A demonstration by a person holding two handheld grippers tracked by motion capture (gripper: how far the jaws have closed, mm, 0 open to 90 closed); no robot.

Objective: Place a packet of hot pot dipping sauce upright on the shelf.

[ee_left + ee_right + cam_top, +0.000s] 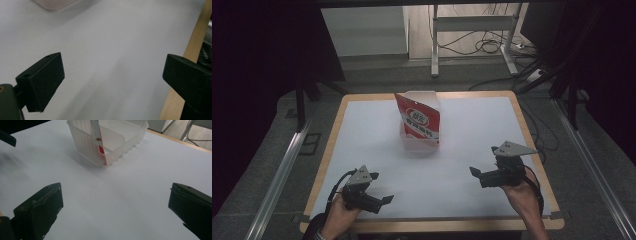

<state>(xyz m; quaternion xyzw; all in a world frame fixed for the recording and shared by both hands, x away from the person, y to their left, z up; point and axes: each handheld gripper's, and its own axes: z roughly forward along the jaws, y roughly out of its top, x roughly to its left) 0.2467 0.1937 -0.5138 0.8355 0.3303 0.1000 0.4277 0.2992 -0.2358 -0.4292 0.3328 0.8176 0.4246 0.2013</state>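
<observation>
A red and white snack bag (419, 120) stands upright in a clear plastic bin (428, 98) at the middle back of the white table top. From the right gripper view the bag (99, 142) shows edge-on inside the bin (117, 137). My left gripper (384, 201) is held low near the front left of the table, open and holding nothing; its jaws stand wide apart over bare table (113, 71). My right gripper (473, 172) hovers at the front right, open and holding nothing (115, 202), pointed toward the bin.
The table (462, 160) has a white sheet with a wooden rim (532, 145). Past the far edge are a metal desk frame (472, 30) and cables (492, 45) on the floor. Metal rails (279, 175) run along both sides.
</observation>
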